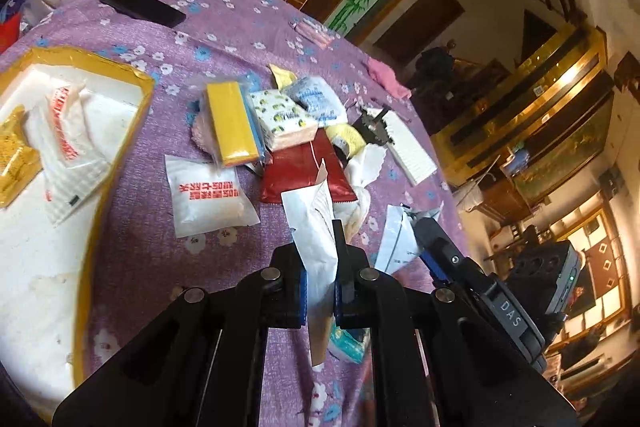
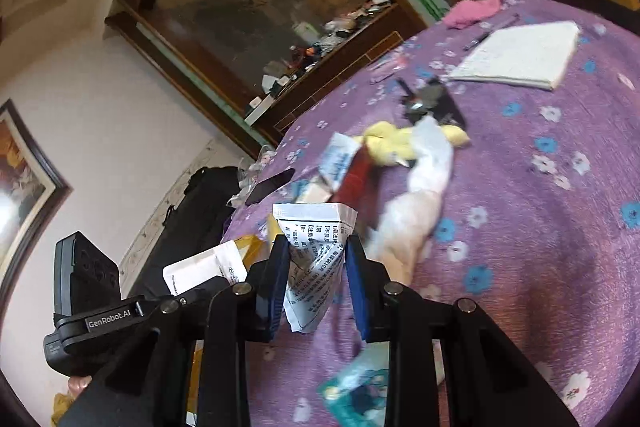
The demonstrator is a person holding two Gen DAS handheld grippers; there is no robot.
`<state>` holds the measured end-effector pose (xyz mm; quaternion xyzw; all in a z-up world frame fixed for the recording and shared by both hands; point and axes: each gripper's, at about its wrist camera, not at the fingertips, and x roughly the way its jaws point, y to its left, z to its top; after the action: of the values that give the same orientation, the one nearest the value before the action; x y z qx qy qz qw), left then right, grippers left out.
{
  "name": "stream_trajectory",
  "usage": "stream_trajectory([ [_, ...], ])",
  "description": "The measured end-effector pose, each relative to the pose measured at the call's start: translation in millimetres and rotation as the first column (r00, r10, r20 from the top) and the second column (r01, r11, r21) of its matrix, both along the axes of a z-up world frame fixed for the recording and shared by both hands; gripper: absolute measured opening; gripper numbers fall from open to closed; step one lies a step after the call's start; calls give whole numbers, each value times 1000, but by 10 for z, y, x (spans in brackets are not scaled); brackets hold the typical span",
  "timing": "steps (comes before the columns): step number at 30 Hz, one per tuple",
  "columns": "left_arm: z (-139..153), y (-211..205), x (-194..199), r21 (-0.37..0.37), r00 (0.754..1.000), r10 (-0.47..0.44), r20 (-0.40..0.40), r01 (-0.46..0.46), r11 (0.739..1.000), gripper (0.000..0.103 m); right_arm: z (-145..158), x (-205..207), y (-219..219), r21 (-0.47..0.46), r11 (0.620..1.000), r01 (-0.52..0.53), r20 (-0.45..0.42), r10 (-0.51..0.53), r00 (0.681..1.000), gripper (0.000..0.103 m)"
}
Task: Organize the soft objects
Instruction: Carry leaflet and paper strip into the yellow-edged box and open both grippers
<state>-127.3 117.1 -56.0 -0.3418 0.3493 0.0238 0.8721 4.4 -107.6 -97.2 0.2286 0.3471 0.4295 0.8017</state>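
Item: 2 white packets, lifted clear of the pile on the purple surface (image 1: 168, 267).

- Left hand-held gripper (image 1: 320, 291): we clamp 1 packet (image 1: 316, 235) tight.
- Right hand-held gripper (image 2: 316, 283): narrowed onto the printed packet (image 2: 316, 255).

Likely bound for the yellow-rimmed tray (image 1: 116, 75).

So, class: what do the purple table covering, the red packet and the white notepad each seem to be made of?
Purple table covering: probably woven cloth, matte, printed with small flowers; it drapes over the table edge.
Red packet: likely plastic or foil film, glossy, with crinkles and a serrated sealed edge.
White notepad: paper, matte, with stacked page edges showing along its side.
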Motion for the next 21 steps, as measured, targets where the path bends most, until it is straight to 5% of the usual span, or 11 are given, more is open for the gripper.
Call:
stream_trajectory([
  [15, 180, 681, -528, -100, 991, 126, 31, -123, 987, 8, 211, -236, 789, -56, 984, -167, 16, 168, 986, 27],
  [21, 272, 942, -817, -87, 977, 205, 51, -200, 976, 8, 274, -418, 1125, -89, 966, -242, 59, 248, 967, 27],
])
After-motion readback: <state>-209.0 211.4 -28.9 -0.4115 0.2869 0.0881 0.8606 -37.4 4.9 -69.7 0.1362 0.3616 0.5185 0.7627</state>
